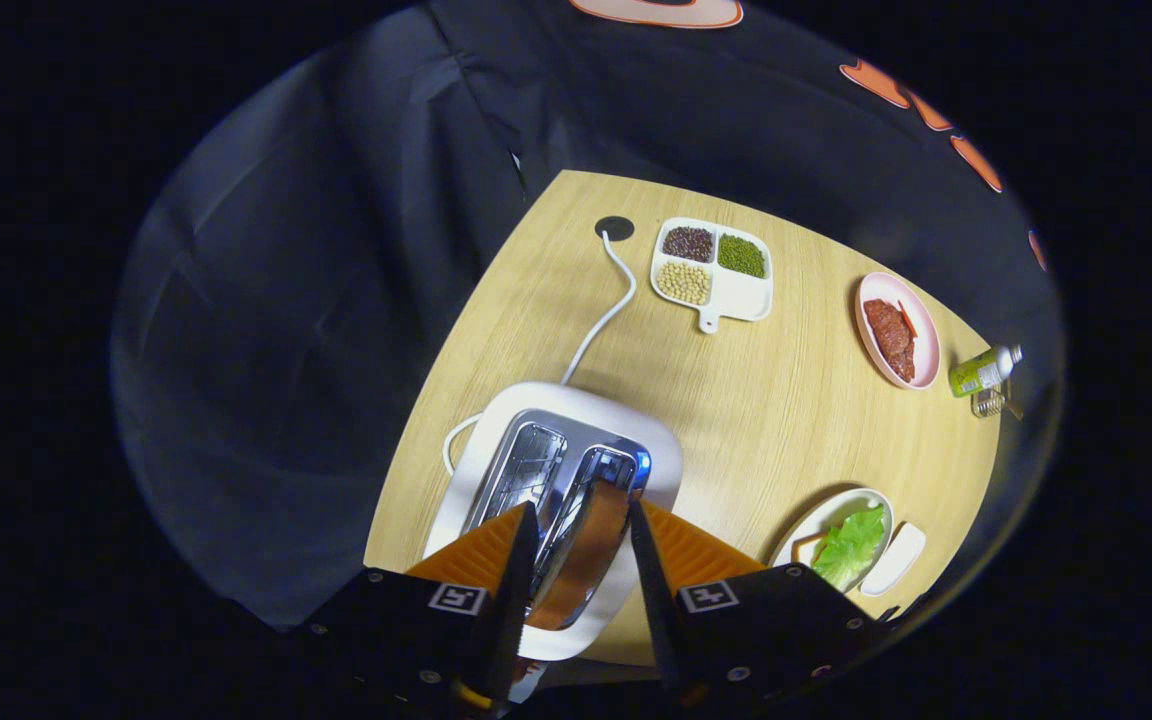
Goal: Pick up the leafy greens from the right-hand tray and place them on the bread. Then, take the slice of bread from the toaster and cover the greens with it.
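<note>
- Brown-crusted slice of bread [584, 545] stands on edge between the gripper [581, 512] fingers, one finger [521, 570] on each flat side; they appear to press on it, so the gripper is closed on the slice.
- Slice sits over the right-hand slot of the toaster [496, 440], just above the chrome top; I cannot tell whether its lower edge is still inside the slot.
- Left-hand slot lies just ahead of the left finger, its wire cage showing.
- To the right of the fingers, near the table's [736, 400] near edge, a white plate [816, 520] holds the leafy greens [851, 545]; a sliver of bread shows under their left side. A small white dish [896, 560] touches that plate on its right.
- Bare wood between toaster and plate leaves open room.
- White cord [611, 300] runs from the toaster to a dark round hole [615, 228] near the far edge.
- Beyond, a divided tray [736, 295] holds three kinds of beans.
- Farther right, a pink plate [926, 340] carries a piece of meat [891, 338]; a green bottle [981, 370] lies at the table's right edge.
</note>
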`<state>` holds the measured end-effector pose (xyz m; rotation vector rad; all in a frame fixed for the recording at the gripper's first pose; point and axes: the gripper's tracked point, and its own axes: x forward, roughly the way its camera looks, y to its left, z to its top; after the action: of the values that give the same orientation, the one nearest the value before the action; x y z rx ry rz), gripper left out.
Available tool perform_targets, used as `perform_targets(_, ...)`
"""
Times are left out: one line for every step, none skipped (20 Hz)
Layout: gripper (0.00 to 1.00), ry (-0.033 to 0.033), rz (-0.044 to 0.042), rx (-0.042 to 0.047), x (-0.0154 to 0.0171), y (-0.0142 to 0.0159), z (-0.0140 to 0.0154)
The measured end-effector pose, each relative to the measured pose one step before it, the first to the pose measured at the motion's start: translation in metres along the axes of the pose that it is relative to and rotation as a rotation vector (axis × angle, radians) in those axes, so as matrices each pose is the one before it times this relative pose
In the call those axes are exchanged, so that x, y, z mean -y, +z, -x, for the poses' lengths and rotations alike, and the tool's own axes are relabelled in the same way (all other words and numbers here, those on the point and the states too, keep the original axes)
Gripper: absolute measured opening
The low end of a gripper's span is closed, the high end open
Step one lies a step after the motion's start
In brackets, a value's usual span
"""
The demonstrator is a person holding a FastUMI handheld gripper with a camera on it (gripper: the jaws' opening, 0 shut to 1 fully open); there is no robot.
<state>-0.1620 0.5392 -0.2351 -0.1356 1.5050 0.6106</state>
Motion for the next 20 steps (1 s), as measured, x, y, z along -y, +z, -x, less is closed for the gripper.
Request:
perform_targets(0.46,-0.03365,-0.0049,-0.01571,0.00482,-0.00269,-0.00051)
perform_targets(0.4,-0.0212,-0.00796,0.02648,0.00162,0.0058,-0.00147)
perform_targets(0.3,-0.00115,-0.0043,-0.01014,-0.00151,-0.00202,-0.00323)
perform_targets(0.25,0.00921,-0.00732,-0.01424,-0.00272,-0.00263,-0.00144)
perform_targets(0.2,0.00969,-0.00492,-0.00461,-0.00195,-0.00017,0.00184)
perform_targets(0.18,0.01746,0.00406,0.0099,-0.00313,0.00198,0.0001)
perform_targets(0.15,0.00806,0.00226,0.00571,0.00025,0.00003,0.00137)
perform_targets(0.14,0.01657,-0.00721,0.00572,-0.0005,0.00034,0.00192)
perform_targets(0.11,0.0219,-0.01293,0.0037,-0.00189,-0.00059,0.00254)
perform_targets(0.1,0.02175,-0.01273,0.00561,0.00121,0.00095,0.00424)
perform_targets(0.1,0.02943,-0.0205,0.00566,-0.00012,0.00319,0.00774)
perform_targets(0.1,0.02465,-0.0155,0.01077,0.00141,0.0042,0.00759)
perform_targets(0.1,0.01939,-0.01544,0.02056,0.00269,0.00446,0.00971)
perform_targets(0.1,0.02015,-0.01166,0.01804,0.00366,0.00572,0.00977)
perform_targets(0.1,0.02335,-0.0162,0.01512,0.00166,0.00286,0.00946)
perform_targets(0.1,0.02372,-0.01401,0.01313,0.00406,0.00346,0.01002)
perform_targets(0.1,0.02532,-0.01691,0.01584,0.00263,0.00205,0.01054)
perform_targets(0.1,0.02211,-0.01468,0.01308,0.00354,0.00416,0.0107)
perform_targets(0.1,0.02212,-0.01279,0.01932,0.00435,0.00483,0.01152)
perform_targets(0.1,0.02033,-0.01213,0.01985,0.0057,0.00576,0.01103)
